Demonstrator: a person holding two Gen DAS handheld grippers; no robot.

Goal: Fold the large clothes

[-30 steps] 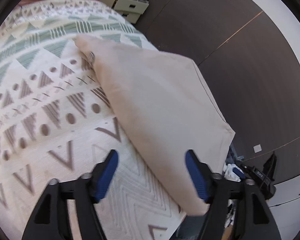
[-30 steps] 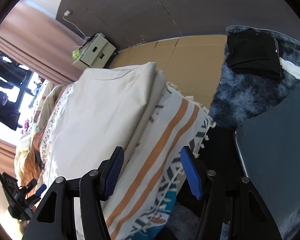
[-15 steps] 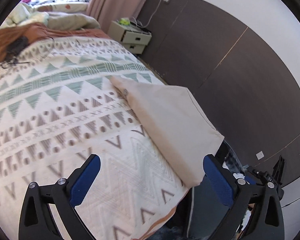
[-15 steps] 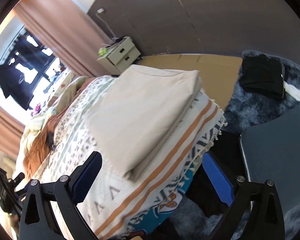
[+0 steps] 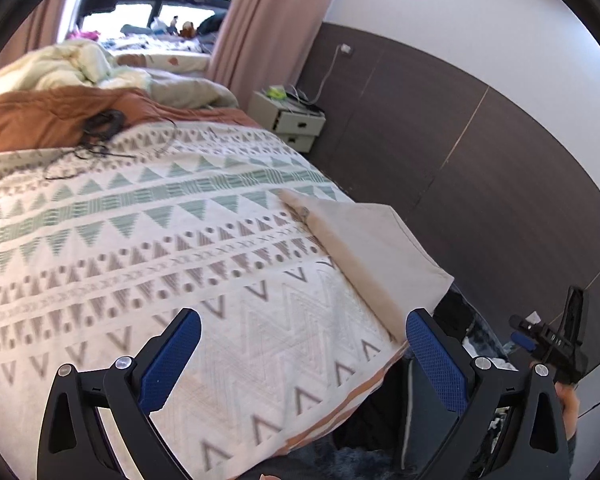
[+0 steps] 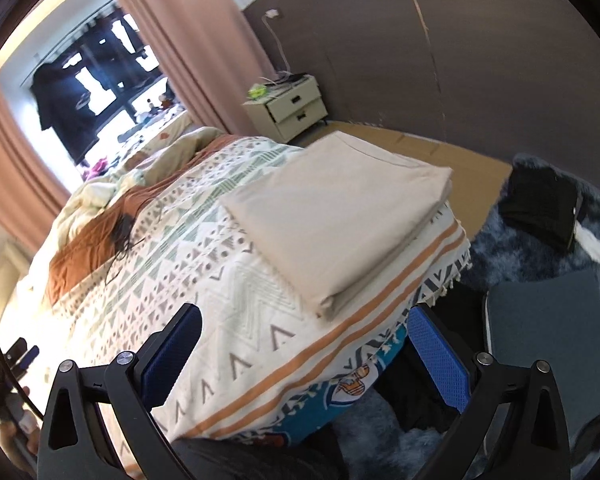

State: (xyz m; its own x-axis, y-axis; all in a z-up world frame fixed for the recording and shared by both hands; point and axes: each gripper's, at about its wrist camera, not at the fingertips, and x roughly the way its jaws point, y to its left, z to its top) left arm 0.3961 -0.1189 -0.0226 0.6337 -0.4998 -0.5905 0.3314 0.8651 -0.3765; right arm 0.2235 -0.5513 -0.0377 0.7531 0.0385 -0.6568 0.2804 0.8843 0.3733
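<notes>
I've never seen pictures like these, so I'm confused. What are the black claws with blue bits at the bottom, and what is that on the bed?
Those claws are grabbing tools. A person holds one in each hand, and each carries a round-eyed camera looking out along its two fingers. One picture comes from the left gripper, the other from the right gripper. Both have just been opening their jaws and now stand wide open, holding nothing. On the bed lies a patterned blanket, and near its corner rests a neatly folded beige cloth, touched by neither gripper. Farther back are a rumpled orange cover and a small bedside cabinet.
</notes>
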